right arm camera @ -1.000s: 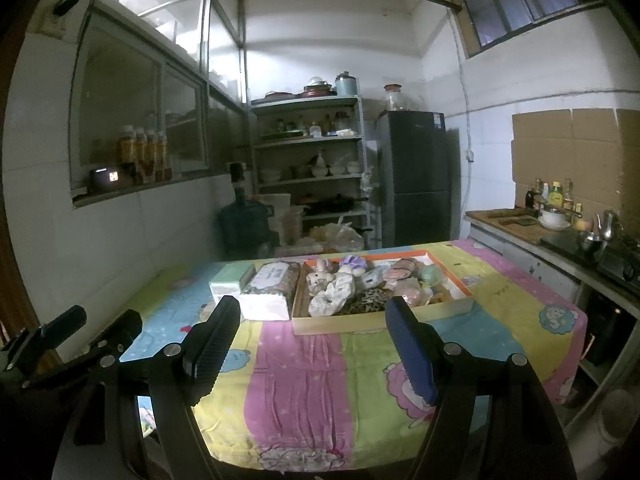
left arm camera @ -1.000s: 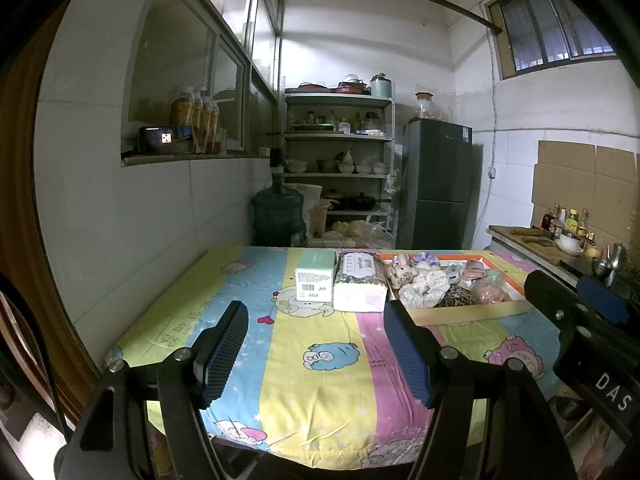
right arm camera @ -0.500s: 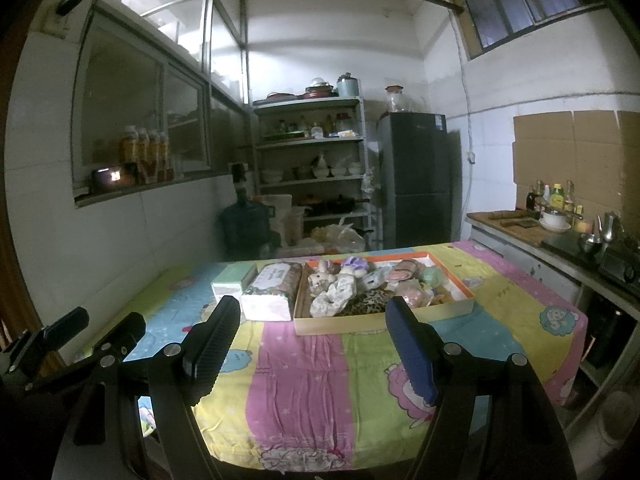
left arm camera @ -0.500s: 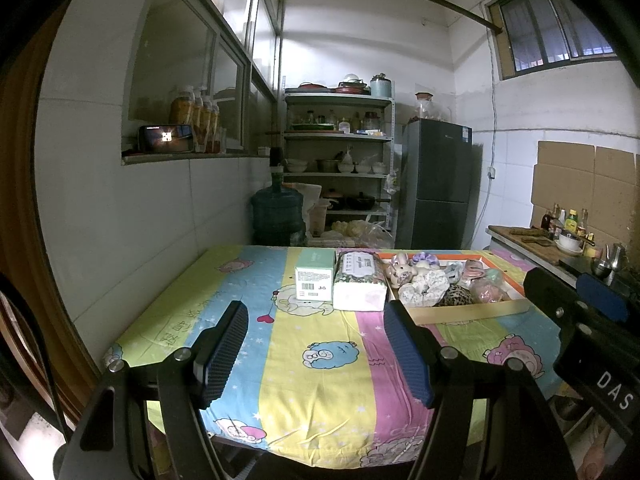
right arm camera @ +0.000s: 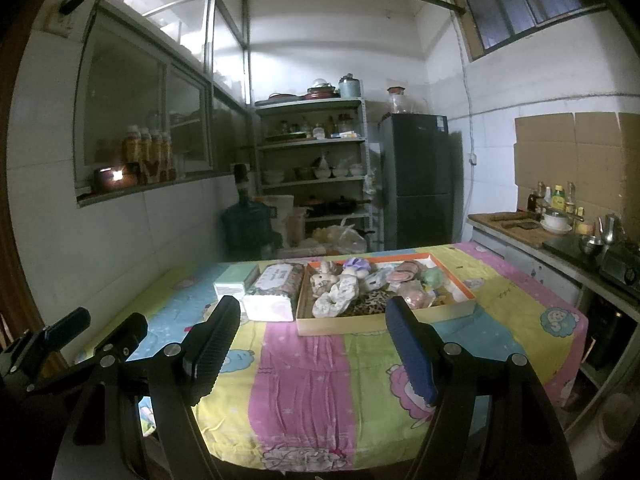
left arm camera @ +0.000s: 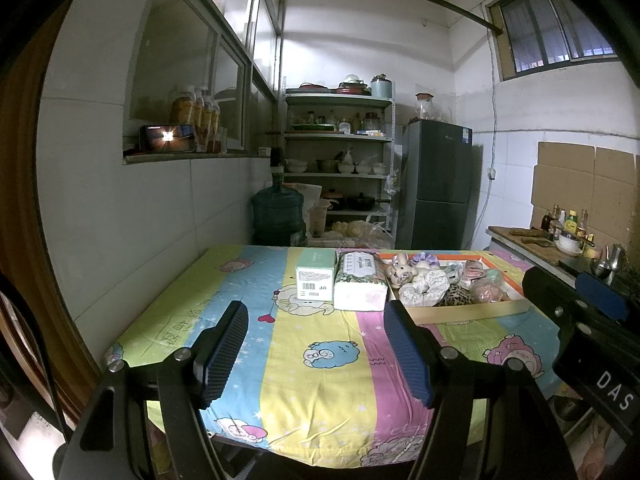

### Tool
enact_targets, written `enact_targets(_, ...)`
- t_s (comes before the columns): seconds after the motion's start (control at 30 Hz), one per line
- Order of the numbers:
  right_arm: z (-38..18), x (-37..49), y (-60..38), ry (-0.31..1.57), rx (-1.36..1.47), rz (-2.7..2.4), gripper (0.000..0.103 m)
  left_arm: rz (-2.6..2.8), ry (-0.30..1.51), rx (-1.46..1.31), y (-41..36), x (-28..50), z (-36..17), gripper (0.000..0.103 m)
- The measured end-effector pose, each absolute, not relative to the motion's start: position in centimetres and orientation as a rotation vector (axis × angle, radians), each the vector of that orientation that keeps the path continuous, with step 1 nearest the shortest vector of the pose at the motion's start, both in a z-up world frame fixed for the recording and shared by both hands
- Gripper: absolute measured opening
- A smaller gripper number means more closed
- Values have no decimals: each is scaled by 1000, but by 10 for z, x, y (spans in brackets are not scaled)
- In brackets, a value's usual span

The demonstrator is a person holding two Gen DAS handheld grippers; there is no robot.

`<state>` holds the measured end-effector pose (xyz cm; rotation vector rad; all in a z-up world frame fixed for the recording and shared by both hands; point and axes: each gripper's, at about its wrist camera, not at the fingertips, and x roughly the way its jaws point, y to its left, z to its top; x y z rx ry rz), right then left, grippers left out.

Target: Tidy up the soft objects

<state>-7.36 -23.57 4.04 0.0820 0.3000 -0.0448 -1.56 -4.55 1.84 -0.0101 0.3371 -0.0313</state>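
A shallow cardboard tray (right arm camera: 360, 323) (left arm camera: 468, 312) with an orange rim sits at the far side of the table, full of several soft toys and scrunchies, among them a plush bunny (right arm camera: 326, 280) (left arm camera: 400, 270). Left of the tray lie a tissue pack (right arm camera: 274, 288) (left arm camera: 360, 280) and a green box (right arm camera: 234, 280) (left arm camera: 315, 276). My left gripper (left arm camera: 316, 354) hangs open above the near table edge, nothing between its fingers. My right gripper (right arm camera: 310, 348) is open too, short of the tray. Each gripper shows at the edge of the other's view.
A cartoon-print cloth (left arm camera: 340, 360) covers the table. Beyond it stand a water jug (left arm camera: 276, 216), a shelf rack (left arm camera: 340, 160) with dishes and a dark fridge (left arm camera: 436, 184). A counter (right arm camera: 532, 236) with bottles and bowls runs along the right wall.
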Motion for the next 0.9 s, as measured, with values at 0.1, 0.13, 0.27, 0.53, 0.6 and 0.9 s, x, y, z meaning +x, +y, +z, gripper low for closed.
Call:
enact_targets(0.1, 40, -73, -235, 299, 81, -45, 77, -31, 337, -10, -45, -16, 18, 70)
enact_targets(0.13, 40, -73, -235, 299, 81, -46, 77, -32, 337, -10, -45, -15, 18, 70)
enact_targets(0.27, 42, -72, -233, 299, 79, -43, 77, -31, 336, -11, -46, -16, 18, 70)
enact_targets(0.53, 41, -72, -232, 298, 79, -44, 77, -31, 336, -11, -45, -16, 18, 70)
enact_targets(0.6, 41, -73, -232, 297, 79, -43, 77, -32, 337, -11, -45, -16, 18, 70)
enact_targets(0.9, 41, -73, -232, 297, 79, -44, 77, -31, 336, -11, -45, -16, 18, 70)
